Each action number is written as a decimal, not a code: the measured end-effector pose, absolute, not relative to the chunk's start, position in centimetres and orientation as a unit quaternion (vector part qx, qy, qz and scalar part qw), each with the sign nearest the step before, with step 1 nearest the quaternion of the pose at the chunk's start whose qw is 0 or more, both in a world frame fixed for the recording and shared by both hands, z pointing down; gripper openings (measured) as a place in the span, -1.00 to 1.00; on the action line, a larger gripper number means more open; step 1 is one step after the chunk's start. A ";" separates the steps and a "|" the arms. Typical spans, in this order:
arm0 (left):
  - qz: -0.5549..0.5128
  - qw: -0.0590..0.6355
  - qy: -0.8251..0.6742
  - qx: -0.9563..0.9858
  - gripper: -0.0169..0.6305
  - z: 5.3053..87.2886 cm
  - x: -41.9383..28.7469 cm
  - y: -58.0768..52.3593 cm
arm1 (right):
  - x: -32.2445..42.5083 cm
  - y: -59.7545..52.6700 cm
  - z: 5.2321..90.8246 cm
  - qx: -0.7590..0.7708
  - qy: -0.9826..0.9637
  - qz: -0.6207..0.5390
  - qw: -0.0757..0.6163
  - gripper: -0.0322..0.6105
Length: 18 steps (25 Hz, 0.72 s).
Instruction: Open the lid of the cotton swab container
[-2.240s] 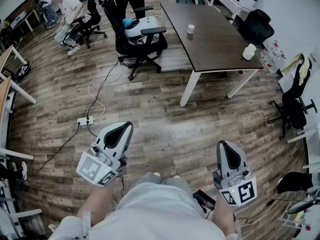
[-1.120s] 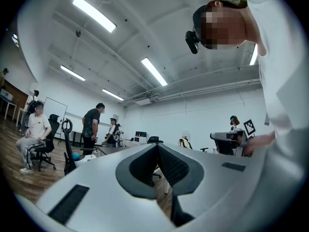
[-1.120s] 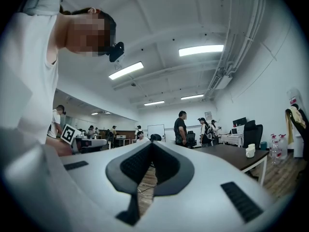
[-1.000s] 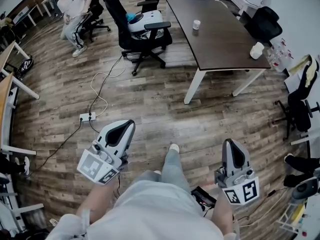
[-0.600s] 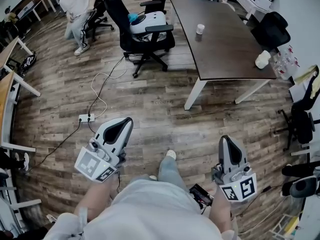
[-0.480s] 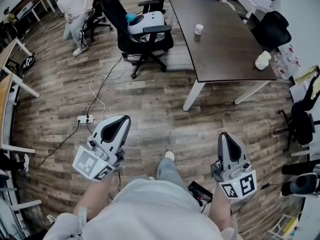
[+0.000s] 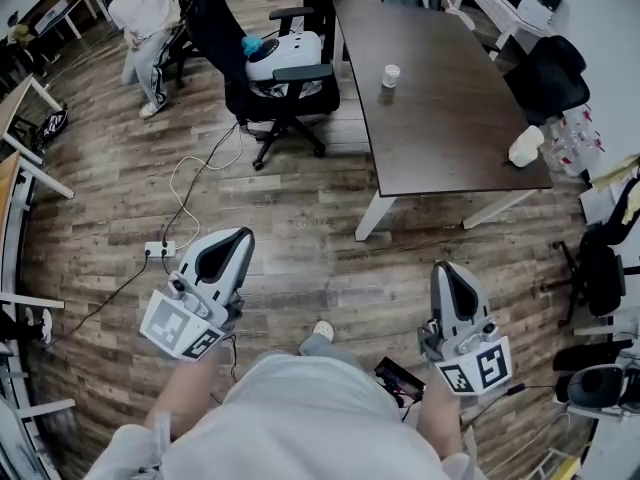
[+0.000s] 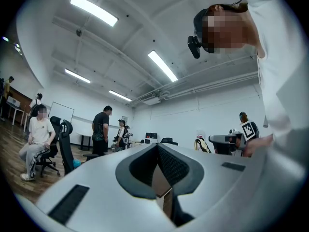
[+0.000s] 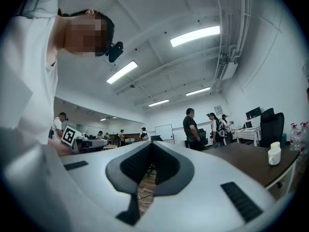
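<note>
The container (image 7: pixel 390 75), which I take to be the small white cylinder, stands on the far part of the tabletop (image 7: pixel 440 118), well apart from both grippers. Its lid is too small to make out. A white lump (image 7: pixel 525 146) sits at the near right corner. The left gripper (image 7: pixel 232 243) and right gripper (image 7: pixel 447 276) hang over the floor, jaws clenched on nothing. Arriving with jaws clenched could knock the light container over. The cable (image 7: pixel 195 183) on the floor at left could catch a foot.
</note>
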<state>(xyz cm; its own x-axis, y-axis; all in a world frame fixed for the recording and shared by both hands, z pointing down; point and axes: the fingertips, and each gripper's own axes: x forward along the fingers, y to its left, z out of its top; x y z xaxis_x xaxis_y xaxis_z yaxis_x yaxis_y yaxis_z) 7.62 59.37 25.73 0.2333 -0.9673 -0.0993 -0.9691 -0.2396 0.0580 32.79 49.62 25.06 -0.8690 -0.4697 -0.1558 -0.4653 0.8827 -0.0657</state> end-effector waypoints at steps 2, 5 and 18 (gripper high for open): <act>0.051 0.015 0.621 -0.782 -0.91 25.4 7.7 57.5 | 32.9 47.5 24.9 -0.238 0.968 -0.013 0.085 -0.84; 0.044 0.027 0.625 -0.779 -0.91 25.2 8.2 55.4 | 33.1 45.0 24.9 -0.231 0.969 -0.012 0.086 -0.84; 0.045 0.022 0.633 -0.772 -0.91 25.2 8.2 51.2 | 33.0 40.3 25.0 -0.218 0.971 -0.021 0.093 -0.84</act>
<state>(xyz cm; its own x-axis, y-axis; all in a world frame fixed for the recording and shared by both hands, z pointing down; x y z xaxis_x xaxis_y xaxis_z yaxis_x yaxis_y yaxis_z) 8.16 51.20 25.19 0.1941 -0.9761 -0.0975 -0.9801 -0.1971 0.0228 32.96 40.34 24.97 -0.8876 -0.4279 -0.1707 -0.4202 0.9038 -0.0807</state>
